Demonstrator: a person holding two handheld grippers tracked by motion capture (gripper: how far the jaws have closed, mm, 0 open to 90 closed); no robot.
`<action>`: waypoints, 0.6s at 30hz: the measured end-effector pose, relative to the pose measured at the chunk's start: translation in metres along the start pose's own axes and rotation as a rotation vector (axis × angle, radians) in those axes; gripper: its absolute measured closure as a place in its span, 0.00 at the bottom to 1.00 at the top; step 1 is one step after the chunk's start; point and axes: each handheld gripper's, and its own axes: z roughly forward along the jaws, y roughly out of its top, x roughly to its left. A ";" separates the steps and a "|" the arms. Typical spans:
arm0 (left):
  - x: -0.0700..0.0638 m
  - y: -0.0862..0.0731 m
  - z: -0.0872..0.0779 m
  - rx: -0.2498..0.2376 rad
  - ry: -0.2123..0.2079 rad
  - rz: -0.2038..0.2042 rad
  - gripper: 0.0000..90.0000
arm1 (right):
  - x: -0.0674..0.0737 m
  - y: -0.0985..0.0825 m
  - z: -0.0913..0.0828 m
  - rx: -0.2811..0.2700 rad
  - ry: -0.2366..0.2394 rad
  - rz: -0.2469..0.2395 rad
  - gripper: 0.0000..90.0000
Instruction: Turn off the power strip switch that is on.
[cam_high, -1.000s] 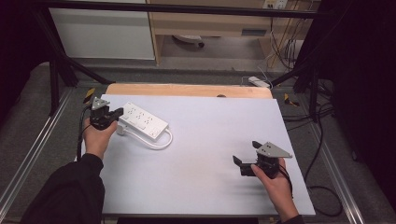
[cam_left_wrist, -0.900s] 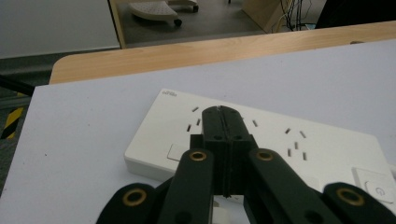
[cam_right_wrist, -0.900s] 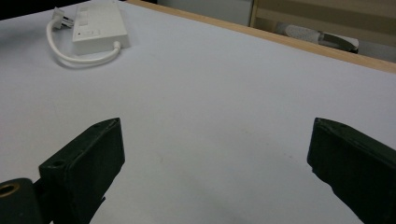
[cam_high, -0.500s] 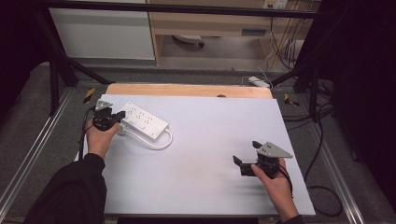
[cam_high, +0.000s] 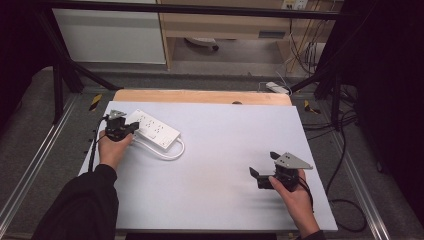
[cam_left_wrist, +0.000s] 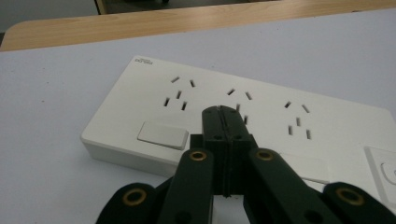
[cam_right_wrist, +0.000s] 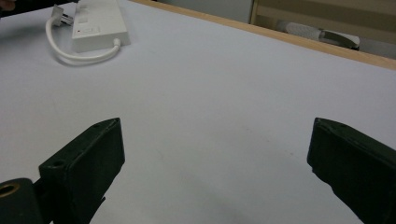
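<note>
White power strip (cam_high: 152, 131), one, lies far left on the pale table (cam_high: 225, 165), its short cable (cam_high: 170, 151) looped toward the near side, one plug (cam_right_wrist: 60, 14) at the cable's end; three socket groups (cam_left_wrist: 236, 103) and one rocker switch (cam_left_wrist: 161, 135) counted on the near end. Left gripper (cam_left_wrist: 223, 114), one, jaws pressed together, tip just above the strip's top face; risk, judged: a push off the switch would shove the light strip across the table or jab a socket. Right gripper (cam_high: 263, 176), one, near right, well apart from the strip, jaws wide apart, holding nothing; little hazard there.
</note>
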 end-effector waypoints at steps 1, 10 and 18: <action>-0.001 0.000 0.001 0.000 0.000 0.003 1.00 | 0.000 0.000 0.000 -0.002 0.000 0.000 0.05; -0.004 -0.003 0.007 0.002 0.000 0.002 1.00 | 0.000 0.000 0.000 -0.002 0.001 -0.002 0.05; -0.004 -0.003 0.007 -0.003 0.015 0.007 1.00 | 0.001 0.000 0.000 -0.002 0.002 -0.005 0.05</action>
